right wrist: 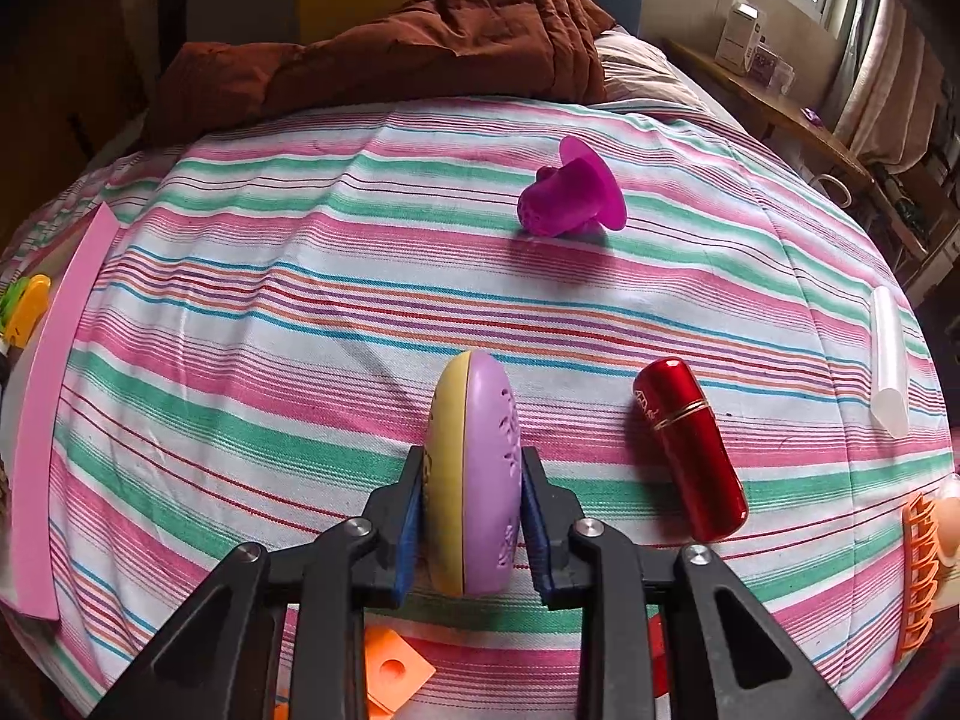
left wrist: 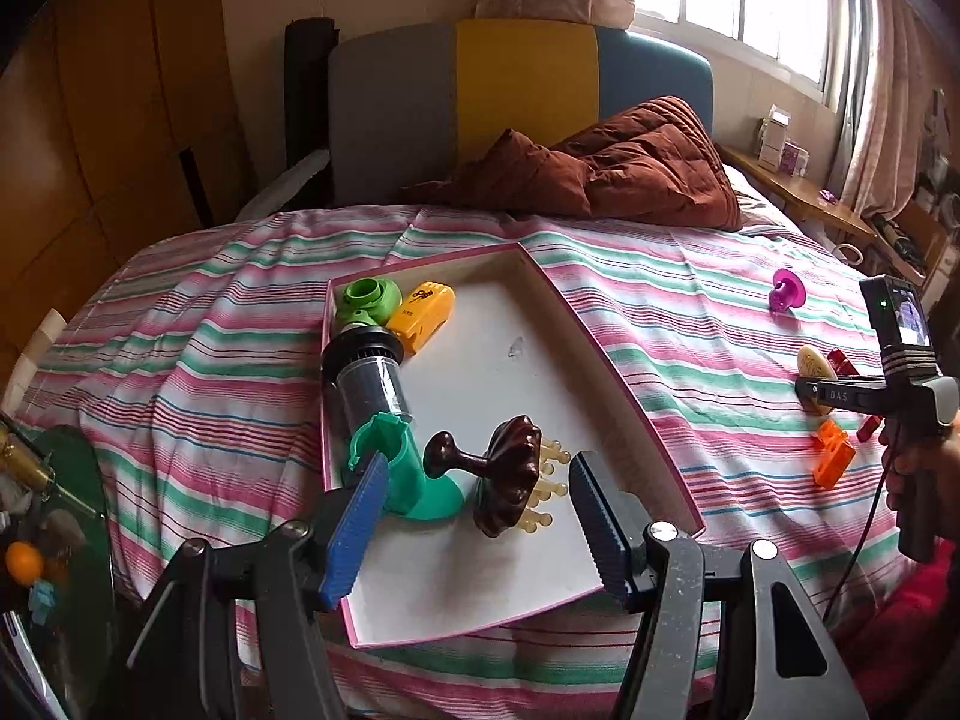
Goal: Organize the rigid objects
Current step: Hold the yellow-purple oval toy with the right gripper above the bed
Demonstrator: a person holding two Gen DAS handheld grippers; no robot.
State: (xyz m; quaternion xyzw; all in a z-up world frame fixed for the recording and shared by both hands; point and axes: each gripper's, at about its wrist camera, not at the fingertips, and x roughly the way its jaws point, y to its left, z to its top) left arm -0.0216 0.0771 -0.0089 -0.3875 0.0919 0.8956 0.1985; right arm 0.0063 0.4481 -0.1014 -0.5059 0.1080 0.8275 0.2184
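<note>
On the striped bedspread [right wrist: 300, 312], the right gripper [right wrist: 471, 516] is clamped on an oval yellow-and-lilac case [right wrist: 474, 480], held on edge with one blue pad on each flat face. The case sits near the right of the bed, well apart from the pink-rimmed tray [left wrist: 606, 360] at the left, which appears to be the collection point.

The left gripper [left wrist: 474, 510] hovers above the near end of the tray with its jaws apart and holding nothing. Just ahead of it lie a brown scalp brush [left wrist: 510, 480] and a teal funnel-shaped part [left wrist: 414, 480]. Further along the tray's left wall lie a dark cylinder [left wrist: 366, 372], a green part [left wrist: 369, 297] and a yellow block [left wrist: 423, 312].

Loose items remain on the bedspread: a red lipstick tube [right wrist: 690, 450] just right of the case, a magenta perforated plug [right wrist: 570, 192] further away, a clear tube [right wrist: 888, 354] at the far right and orange pieces [right wrist: 921, 576] near the right edge.

Probable faults from this state:
- Slip. The case faces are smooth and curved, and only its near part lies between the pads; a fast swing could rotate it out of the grip.
- Collision. The lipstick tube lies close alongside; a sideways pull could roll it away.
- Crowding. The near end of the tray is occupied, and a low release there could knock the brush.
</note>
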